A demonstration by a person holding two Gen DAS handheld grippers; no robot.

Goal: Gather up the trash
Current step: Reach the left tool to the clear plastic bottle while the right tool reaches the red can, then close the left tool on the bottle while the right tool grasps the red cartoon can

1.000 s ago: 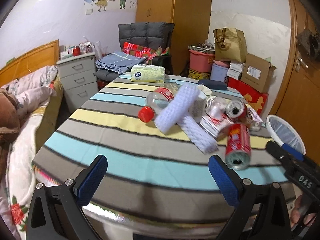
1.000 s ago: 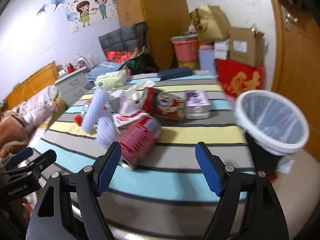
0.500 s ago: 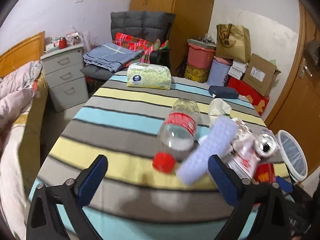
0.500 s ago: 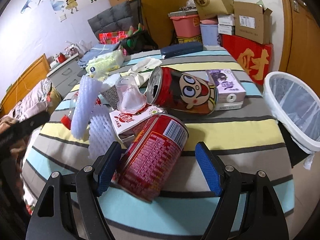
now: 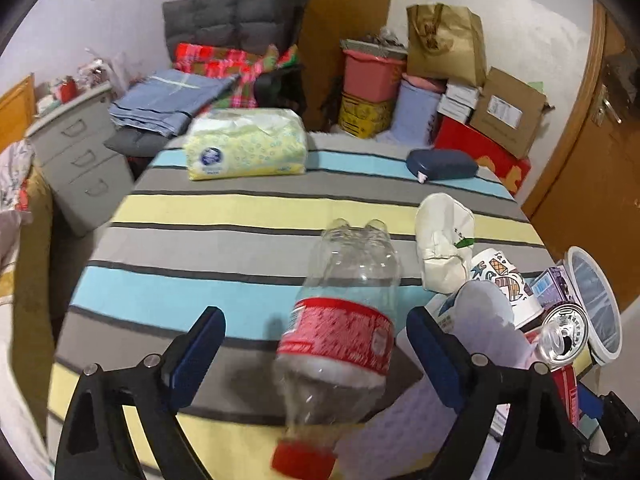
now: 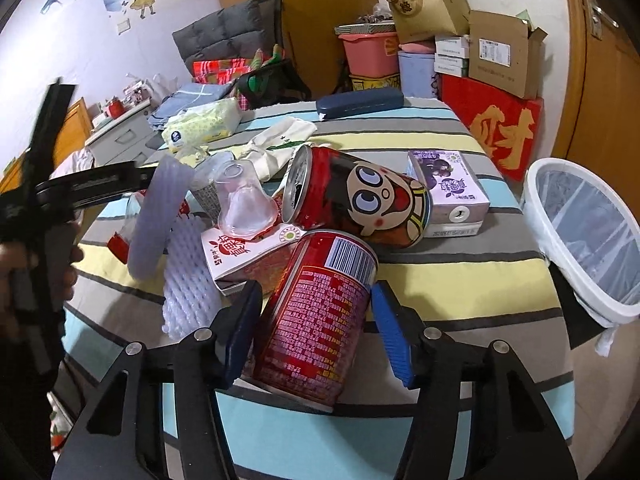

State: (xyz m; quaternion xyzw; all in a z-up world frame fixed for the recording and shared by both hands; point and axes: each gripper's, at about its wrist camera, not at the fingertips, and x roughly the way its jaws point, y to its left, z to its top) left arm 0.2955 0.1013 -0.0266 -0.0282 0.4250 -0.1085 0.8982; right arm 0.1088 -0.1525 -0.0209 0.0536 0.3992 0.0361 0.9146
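Observation:
A clear plastic bottle with a red label and red cap lies on the striped table, cap toward me. My left gripper straddles it with its jaws closing; neither pad touches the bottle. In the right wrist view a red can lies on its side between the fingers of my right gripper. Those jaws are closing too, the pads close to the can's sides with a sliver of gap. The white-rimmed trash bin stands off the table's right edge.
Beyond the red can lie a cartoon can, a purple carton, a clear cup, white foam netting and a red-and-white carton. A tissue pack and a dark case sit at the far edge.
My left gripper has travelled forward over the table, and the bottle now lies between its jaws. The right gripper came up to the red can and its jaws have narrowed around it.

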